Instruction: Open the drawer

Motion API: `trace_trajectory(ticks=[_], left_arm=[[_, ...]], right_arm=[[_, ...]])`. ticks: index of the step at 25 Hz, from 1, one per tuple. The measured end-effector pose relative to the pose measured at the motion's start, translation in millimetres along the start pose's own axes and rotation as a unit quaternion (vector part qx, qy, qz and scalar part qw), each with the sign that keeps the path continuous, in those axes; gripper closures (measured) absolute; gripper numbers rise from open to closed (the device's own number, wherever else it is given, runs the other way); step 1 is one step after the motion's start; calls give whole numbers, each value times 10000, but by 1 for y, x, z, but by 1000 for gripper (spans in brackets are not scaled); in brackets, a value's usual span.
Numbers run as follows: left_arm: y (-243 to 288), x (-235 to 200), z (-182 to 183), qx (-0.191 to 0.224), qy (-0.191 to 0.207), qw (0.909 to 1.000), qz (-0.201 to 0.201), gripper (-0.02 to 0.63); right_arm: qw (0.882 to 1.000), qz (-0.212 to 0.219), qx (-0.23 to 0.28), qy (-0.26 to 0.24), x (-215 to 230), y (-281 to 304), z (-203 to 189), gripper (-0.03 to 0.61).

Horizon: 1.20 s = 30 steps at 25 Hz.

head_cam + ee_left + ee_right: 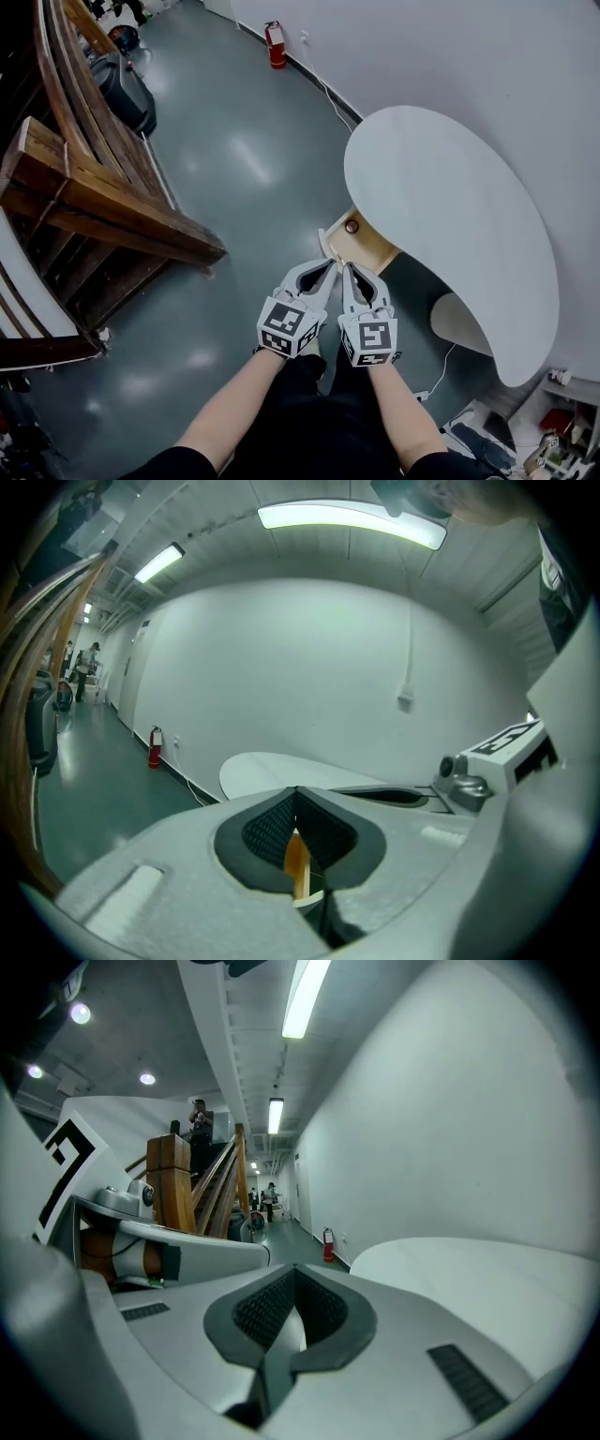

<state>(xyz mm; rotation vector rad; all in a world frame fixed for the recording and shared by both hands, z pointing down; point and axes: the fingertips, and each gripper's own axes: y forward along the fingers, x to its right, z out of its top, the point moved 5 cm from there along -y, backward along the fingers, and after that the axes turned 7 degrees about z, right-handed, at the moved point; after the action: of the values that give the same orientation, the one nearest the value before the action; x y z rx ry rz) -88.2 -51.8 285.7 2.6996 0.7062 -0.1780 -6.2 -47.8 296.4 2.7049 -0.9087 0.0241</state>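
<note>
Room: a grey-green floor (253, 159) and a white wall (487, 66); a wooden stair frame (103, 197) fills the left side of the head view, and a red fire extinguisher (276, 45) stands at the top
Surface: a white curved table top (450, 206) takes the right half of the head view
Drawer: the pale wooden drawer (367, 246) sits under the near edge of the table top, at the centre of the head view, with a round knob (352, 226) on its front; I cannot tell if it is already pulled out a little
Left gripper: your left gripper (325, 270) has its jaws closed together and holds nothing; the wood strip in the gap between its pads is, I judge, the drawer beyond
Right gripper: your right gripper (348, 272) is also clenched and empty, just beside the left one
Position: both tips point at the drawer front and are near the knob, but not touching it
Handling: the drawer looks stiff and rather light, and I think it will slide straight out
Where to hold: take the knob; it is small, round and probably smooth, so you must spread the jaws first, close them firmly around it, and pull level toward you
</note>
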Motion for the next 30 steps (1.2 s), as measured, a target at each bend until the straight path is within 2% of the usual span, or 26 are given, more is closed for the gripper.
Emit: trace_trajectory(ticks=[6,13,30], left_arm=[[-12,23,17,201,130,9997,-46,606],[-18,35,54,398,169,9990,-67,606],[-32,51,122,862,369,9955,-114,606]], right_arm=[[9995,-66,294,-29,4,-27,21,563],[9984,-58,522,-186,7,-41,61,563],[9937,-31,1011,-486,3,-59,130,563]])
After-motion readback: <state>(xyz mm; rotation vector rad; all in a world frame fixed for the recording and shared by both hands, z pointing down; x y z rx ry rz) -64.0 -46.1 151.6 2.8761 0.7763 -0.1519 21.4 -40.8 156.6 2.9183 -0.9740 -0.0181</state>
